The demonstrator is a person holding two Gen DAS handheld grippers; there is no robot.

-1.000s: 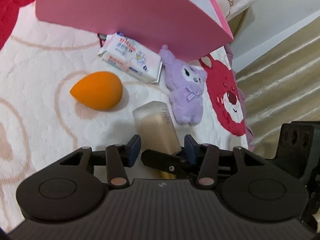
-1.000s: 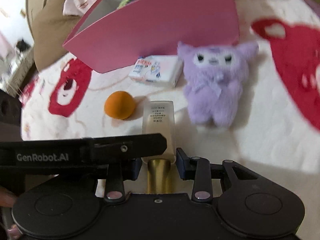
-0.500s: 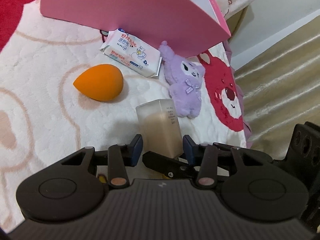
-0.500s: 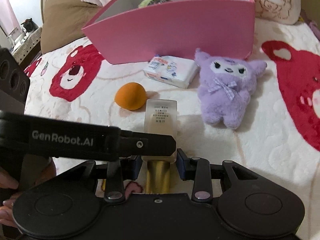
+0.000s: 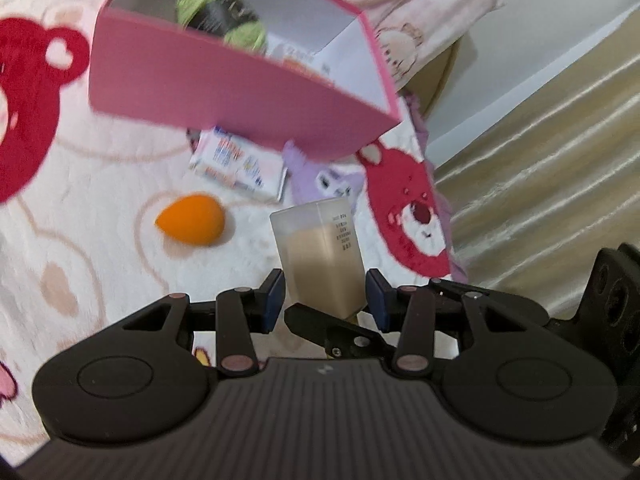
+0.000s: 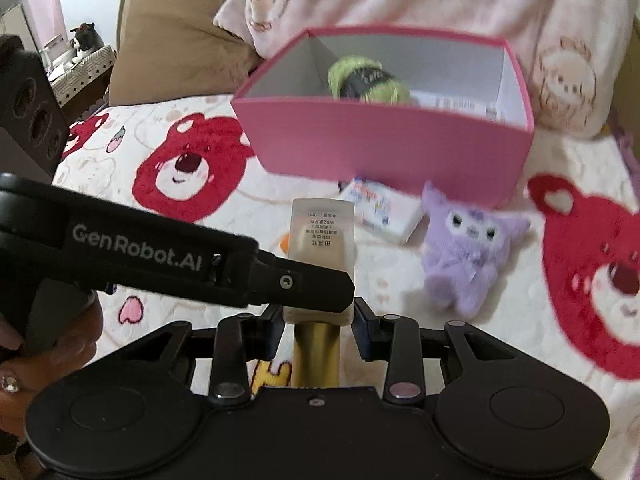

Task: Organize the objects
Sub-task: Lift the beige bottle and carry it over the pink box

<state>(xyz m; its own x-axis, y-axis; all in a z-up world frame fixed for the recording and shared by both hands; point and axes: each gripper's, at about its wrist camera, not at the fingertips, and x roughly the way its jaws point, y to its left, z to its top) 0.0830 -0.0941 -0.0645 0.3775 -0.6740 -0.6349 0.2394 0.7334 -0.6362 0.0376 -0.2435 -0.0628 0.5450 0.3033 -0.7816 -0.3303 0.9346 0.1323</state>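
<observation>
Both views now look into the pink box (image 6: 380, 140), upper frame. My right gripper (image 6: 318, 320) pinches the lifted bottle (image 6: 322, 236). Whether my left gripper (image 5: 326, 298), flanking it, presses, I cannot tell.

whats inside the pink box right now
Inside the pink box lie a green yarn ball with a dark band and a white printed packet. Its front wall hides the floor and anything lower.

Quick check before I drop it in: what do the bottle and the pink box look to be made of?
Bottle: frosted translucent glass or plastic, since beige liquid shows through its matte walls; its gold cap looks like shiny metal or metallized plastic. Pink box: likely matte cardboard, given thin flat walls, crisp corners, white inside.
</observation>
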